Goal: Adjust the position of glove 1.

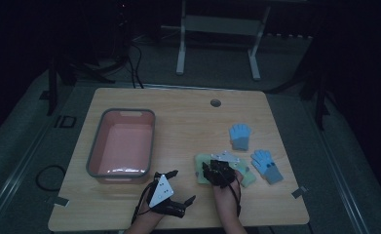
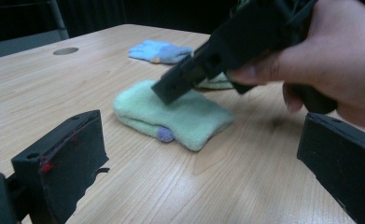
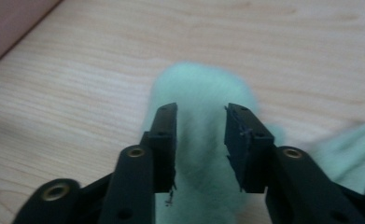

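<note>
Starting left of the green glove (image 1: 201,168): pink bin (image 1: 122,144) sits well off on the table (image 1: 188,112). Your left gripper (image 1: 176,204) hovers near the glove's front-left, jaws wide apart, nothing in them. Your right gripper (image 3: 201,140) points down over the glove, jaws partly open, straddling the fabric, not pinching it. Two blue gloves (image 1: 240,135) lie right of it.
</note>
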